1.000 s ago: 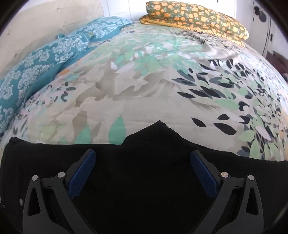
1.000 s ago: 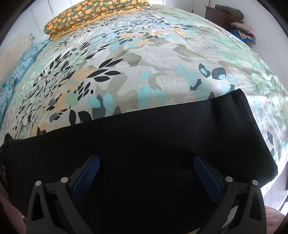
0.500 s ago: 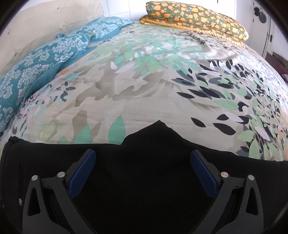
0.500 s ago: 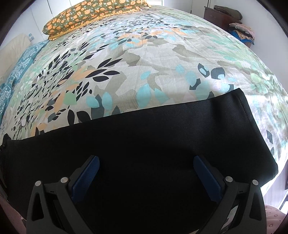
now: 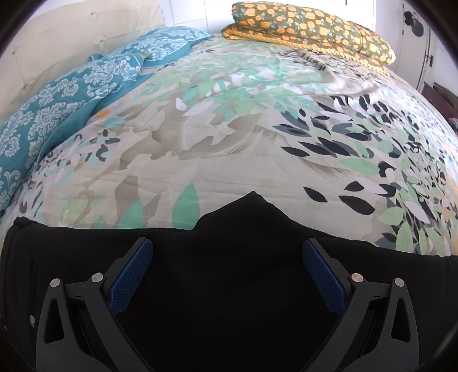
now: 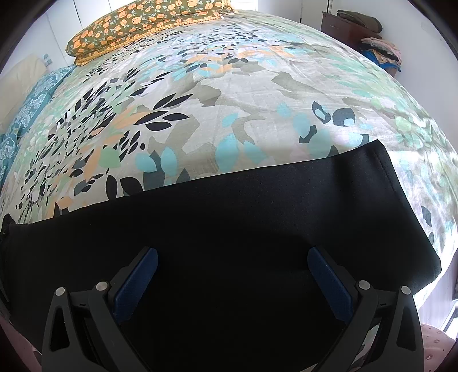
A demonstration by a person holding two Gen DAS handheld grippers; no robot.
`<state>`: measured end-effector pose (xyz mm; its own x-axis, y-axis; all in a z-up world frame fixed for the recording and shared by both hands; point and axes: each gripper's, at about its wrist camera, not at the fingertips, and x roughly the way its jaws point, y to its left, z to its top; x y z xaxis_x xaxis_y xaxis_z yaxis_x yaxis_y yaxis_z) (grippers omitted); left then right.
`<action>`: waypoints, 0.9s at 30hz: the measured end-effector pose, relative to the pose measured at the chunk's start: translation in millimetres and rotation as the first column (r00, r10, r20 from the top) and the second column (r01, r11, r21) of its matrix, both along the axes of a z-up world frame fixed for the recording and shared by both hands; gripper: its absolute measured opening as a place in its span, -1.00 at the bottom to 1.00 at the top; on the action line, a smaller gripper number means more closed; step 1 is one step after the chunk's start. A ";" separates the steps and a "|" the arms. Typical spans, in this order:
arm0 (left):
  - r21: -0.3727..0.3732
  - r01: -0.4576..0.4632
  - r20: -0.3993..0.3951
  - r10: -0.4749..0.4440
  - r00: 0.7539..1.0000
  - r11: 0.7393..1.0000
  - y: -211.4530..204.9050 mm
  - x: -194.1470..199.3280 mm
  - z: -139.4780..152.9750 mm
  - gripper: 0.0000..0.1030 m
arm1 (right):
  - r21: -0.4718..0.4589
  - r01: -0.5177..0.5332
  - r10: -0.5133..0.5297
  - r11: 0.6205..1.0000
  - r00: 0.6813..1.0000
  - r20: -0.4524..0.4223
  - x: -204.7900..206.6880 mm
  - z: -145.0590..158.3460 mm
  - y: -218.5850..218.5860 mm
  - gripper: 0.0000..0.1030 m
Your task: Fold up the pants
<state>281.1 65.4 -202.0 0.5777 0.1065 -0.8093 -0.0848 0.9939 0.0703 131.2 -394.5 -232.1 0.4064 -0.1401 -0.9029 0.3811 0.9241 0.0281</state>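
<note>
Tongs (image 5: pixel 227 251) agape above black pants (image 5: pixel 229 300)

Both tongs (image 5: pixel 227 249) (image 6: pixel 232 259): black frames w/ silver screws, blue textured pads (image 5: pixel 130 274).

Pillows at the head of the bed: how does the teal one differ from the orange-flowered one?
The teal pillow has a white damask print; the orange-flowered pillow has orange blooms on olive. The teal pillow lies along the bed's left side by the cream headboard; the orange-flowered pillow lies across the far end. The teal pillow looks rumpled, the orange-flowered pillow flatter with a yellow frilled edge. Both rest on the leaf-print bedspread, well clear of the black pants.
</note>
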 end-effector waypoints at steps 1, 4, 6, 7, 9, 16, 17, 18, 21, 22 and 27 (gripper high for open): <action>0.000 0.000 0.000 0.000 1.000 1.000 0.0 -0.1 0.0 0.99 | -0.001 0.000 0.000 1.000 1.000 0.000 -0.1 0.0 0.2 1.00; 0.000 0.000 0.000 0.000 1.000 1.000 0.1 0.0 0.0 0.99 | -0.003 0.003 -0.003 1.000 1.000 0.000 0.0 0.0 -0.1 1.00; 0.000 0.000 0.000 0.000 1.000 1.000 0.3 -0.2 0.1 0.99 | -0.006 0.004 -0.004 1.000 1.000 0.000 0.0 -0.1 0.6 1.00; 0.000 0.000 0.000 0.000 1.000 1.000 0.2 -0.1 0.1 0.99 | -0.006 0.004 -0.004 1.000 1.000 0.000 0.2 -0.1 0.8 1.00; 0.000 0.000 0.000 0.000 1.000 1.000 0.3 -0.2 0.1 0.99 | -0.006 0.004 -0.004 1.000 1.000 0.000 0.3 0.0 0.5 1.00; 0.000 0.000 0.000 0.000 1.000 1.000 0.1 -0.1 0.0 0.99 | -0.007 0.003 -0.003 1.000 1.000 0.000 0.3 0.1 0.6 1.00; 0.000 0.000 0.000 0.000 1.000 1.000 0.1 -0.1 0.0 0.99 | -0.007 0.003 -0.003 1.000 1.000 0.000 0.4 0.1 0.5 1.00; 0.000 0.000 0.000 0.000 1.000 1.000 0.1 -0.2 0.0 0.99 | -0.008 0.003 -0.003 1.000 1.000 0.000 0.3 0.1 0.6 1.00; 0.000 0.000 0.000 0.000 1.000 1.000 0.0 -0.1 0.0 0.99 | -0.007 0.003 -0.003 1.000 1.000 0.000 0.3 0.1 0.8 1.00; 0.000 0.000 0.000 0.000 1.000 1.000 0.1 -0.1 0.0 0.99 | -0.008 0.003 -0.003 1.000 1.000 0.000 0.3 0.1 0.9 1.00; 0.000 0.000 0.000 0.000 1.000 1.000 0.0 -0.2 0.0 0.99 | -0.009 0.002 -0.002 1.000 1.000 0.000 0.4 0.1 0.9 1.00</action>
<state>280.9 65.4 -202.0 0.5778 0.1067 -0.8092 -0.0851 0.9939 0.0704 131.6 -393.6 -232.0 0.4056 -0.1492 -0.9018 0.3833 0.9234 0.0197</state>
